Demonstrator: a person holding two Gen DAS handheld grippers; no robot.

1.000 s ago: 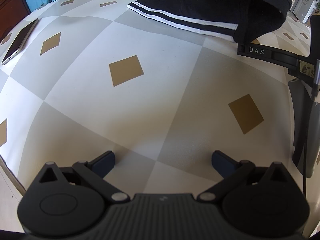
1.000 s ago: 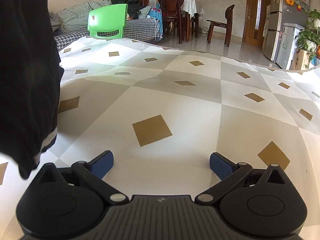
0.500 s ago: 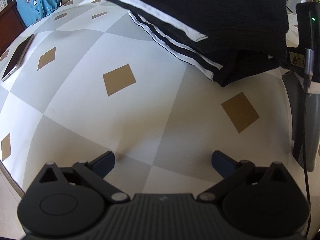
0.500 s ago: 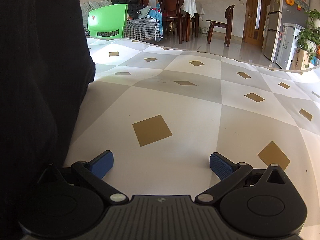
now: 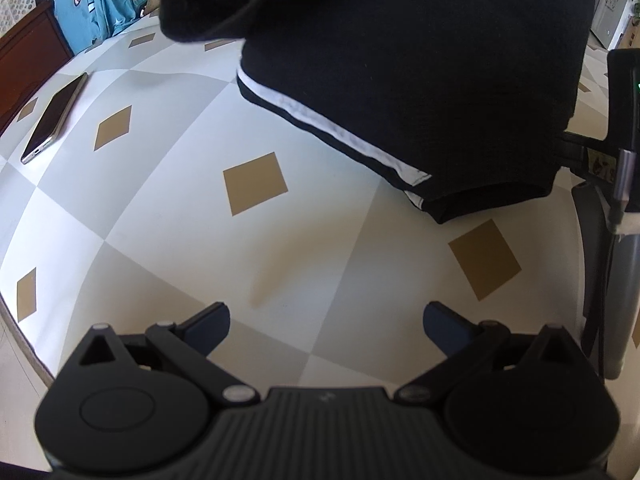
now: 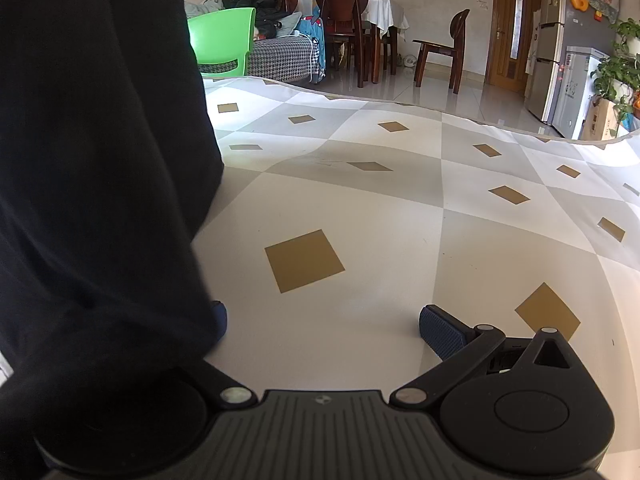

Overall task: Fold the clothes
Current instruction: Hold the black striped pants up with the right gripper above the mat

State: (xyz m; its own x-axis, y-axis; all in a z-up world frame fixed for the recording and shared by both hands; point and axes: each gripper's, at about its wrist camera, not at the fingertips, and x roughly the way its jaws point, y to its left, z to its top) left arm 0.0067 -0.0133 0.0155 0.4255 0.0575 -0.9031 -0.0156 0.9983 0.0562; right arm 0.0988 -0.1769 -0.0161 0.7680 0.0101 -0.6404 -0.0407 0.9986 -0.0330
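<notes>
Left gripper [image 5: 326, 318]: jaws spread wide, empty, low over the tablecloth [image 5: 168, 240].
Right gripper [image 6: 320, 320]: jaws wide apart, clamping nothing; black fabric drapes over its left finger.
Black garment [image 5: 420, 72]: white-striped hem, folded, lying beyond the left gripper.
Phone [image 5: 54, 118]: near the tablecloth's far left edge.
Green chair [image 6: 222, 42]: past the table's far edge.
</notes>
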